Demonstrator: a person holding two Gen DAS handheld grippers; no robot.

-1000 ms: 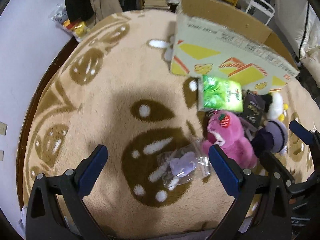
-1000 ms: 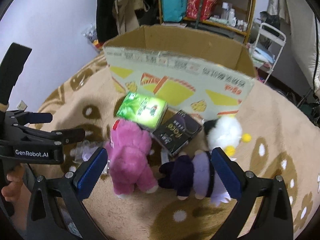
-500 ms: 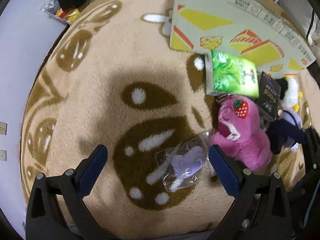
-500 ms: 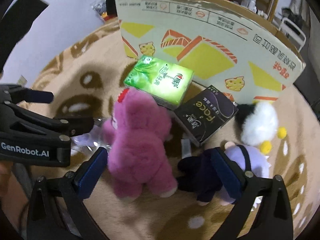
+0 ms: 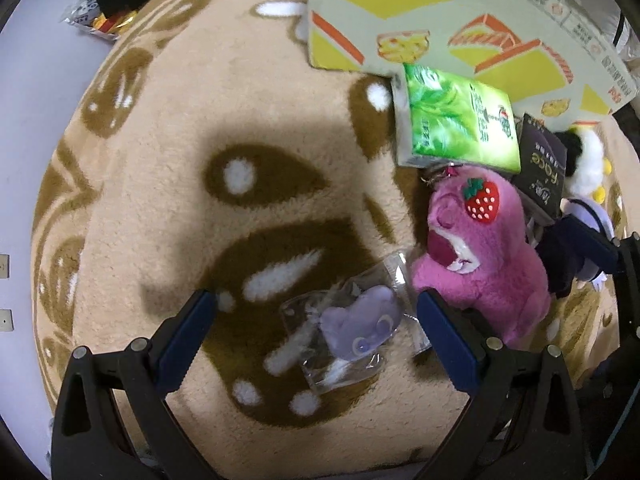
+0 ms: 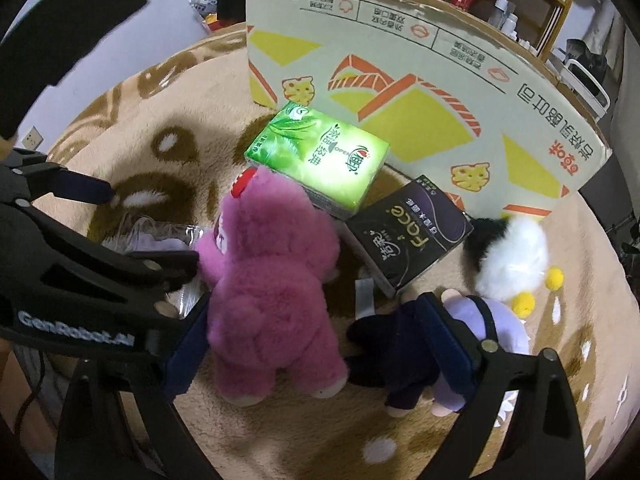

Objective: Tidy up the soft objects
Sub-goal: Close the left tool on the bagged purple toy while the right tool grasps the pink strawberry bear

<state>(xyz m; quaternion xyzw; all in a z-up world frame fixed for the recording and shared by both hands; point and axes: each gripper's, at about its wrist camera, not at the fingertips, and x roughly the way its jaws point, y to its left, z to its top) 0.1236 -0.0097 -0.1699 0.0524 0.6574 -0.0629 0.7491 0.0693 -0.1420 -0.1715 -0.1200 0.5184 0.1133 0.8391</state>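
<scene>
— Left camera first: what's there?
— The left gripper (image 5: pixel 316 330) is spread wide around a bagged lilac toy (image 5: pixel 362 326) on the rug (image 5: pixel 160 140).
— And the right camera?
— The right gripper (image 6: pixel 316 354) gapes too, its fingers flanking the pink plush bear (image 6: pixel 272 284), not squeezing it.
</scene>
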